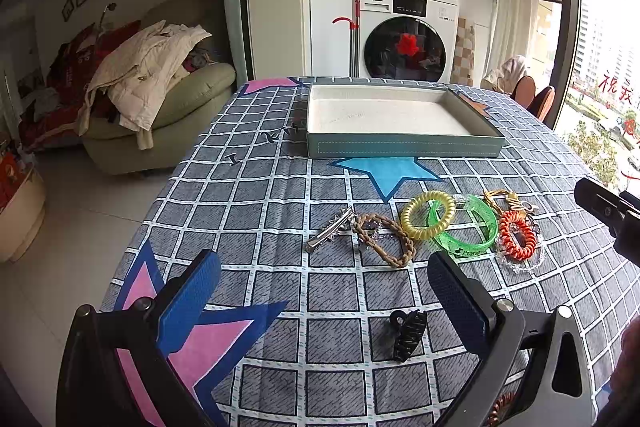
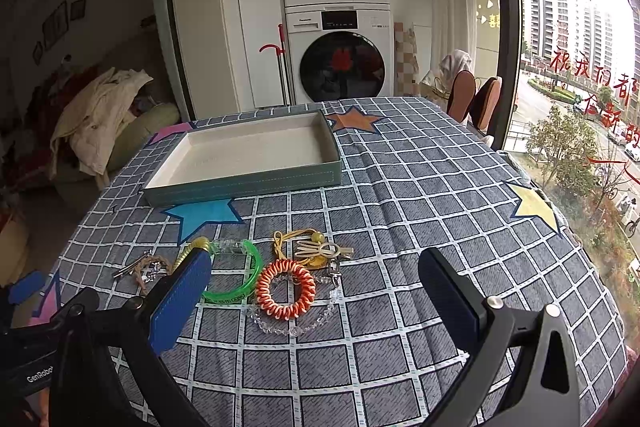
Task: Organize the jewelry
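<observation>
An empty grey-green tray (image 1: 400,147) with a cream lining stands at the far side of the table; it also shows in the right wrist view (image 2: 248,181). In front of it lie a silver clip (image 1: 330,229), a brown braided bracelet (image 1: 384,241), a yellow coil tie (image 1: 428,221), a green bangle (image 1: 468,231), an orange coil tie (image 2: 286,289) on a clear bead chain (image 2: 316,319), and a yellow cord with a cream clip (image 2: 320,247). A black claw clip (image 1: 408,335) lies nearest my left gripper (image 1: 324,291), which is open and empty. My right gripper (image 2: 316,295) is open and empty, above the orange tie.
The table wears a grey checked cloth with coloured stars (image 1: 388,173). A sofa piled with clothes (image 1: 140,87) stands to the left, stacked washing machines (image 1: 406,39) behind, chairs (image 2: 472,103) and a window at the right. The table's edges are near on the left and right.
</observation>
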Available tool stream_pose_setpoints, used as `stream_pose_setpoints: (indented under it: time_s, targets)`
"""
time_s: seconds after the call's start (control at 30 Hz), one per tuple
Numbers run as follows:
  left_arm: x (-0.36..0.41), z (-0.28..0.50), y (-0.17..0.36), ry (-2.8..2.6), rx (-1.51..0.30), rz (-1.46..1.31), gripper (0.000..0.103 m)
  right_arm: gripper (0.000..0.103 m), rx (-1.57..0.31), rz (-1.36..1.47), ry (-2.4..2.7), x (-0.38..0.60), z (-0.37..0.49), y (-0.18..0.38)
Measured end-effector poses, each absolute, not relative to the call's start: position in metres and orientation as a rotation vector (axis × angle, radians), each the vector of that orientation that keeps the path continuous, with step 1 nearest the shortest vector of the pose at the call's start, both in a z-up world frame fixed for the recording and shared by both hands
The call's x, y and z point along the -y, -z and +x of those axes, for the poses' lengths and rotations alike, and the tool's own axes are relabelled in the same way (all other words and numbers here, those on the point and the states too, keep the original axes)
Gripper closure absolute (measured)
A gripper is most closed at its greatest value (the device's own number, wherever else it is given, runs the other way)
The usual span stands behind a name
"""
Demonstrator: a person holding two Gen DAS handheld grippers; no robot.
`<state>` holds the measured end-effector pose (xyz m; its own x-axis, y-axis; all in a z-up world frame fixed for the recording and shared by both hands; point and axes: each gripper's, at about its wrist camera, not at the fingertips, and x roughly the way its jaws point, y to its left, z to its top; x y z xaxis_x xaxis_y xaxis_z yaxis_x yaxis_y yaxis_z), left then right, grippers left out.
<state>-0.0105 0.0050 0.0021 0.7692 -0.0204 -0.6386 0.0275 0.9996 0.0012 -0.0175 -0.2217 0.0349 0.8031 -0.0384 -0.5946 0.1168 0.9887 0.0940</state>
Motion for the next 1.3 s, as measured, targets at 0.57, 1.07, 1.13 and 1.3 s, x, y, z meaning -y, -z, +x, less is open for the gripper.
stream_pose_setpoints:
  time_s: [0.57,1.07,1.13,1.3]
  targets:
    - [-0.003,-0.011,-0.001,0.029,-0.697,0.016,0.0,0.0,-0.631,0.13,0.082,0.221,-0.018,-0.035]
    - [-0.001,-0.008,0.01,0.064,-0.753,0.034,0.0,0.0,-0.666,0.122,0.071,0.222,-0.016,-0.028]
    - [-0.002,-0.006,0.017,0.077,-0.786,0.033,0.0,0.0,-0.699,0.114,0.074,0.224,-0.015,-0.021]
    - [-0.002,-0.002,0.034,0.127,-0.872,0.017,0.0,0.0,-0.822,0.115,0.101,0.235,-0.008,0.002]
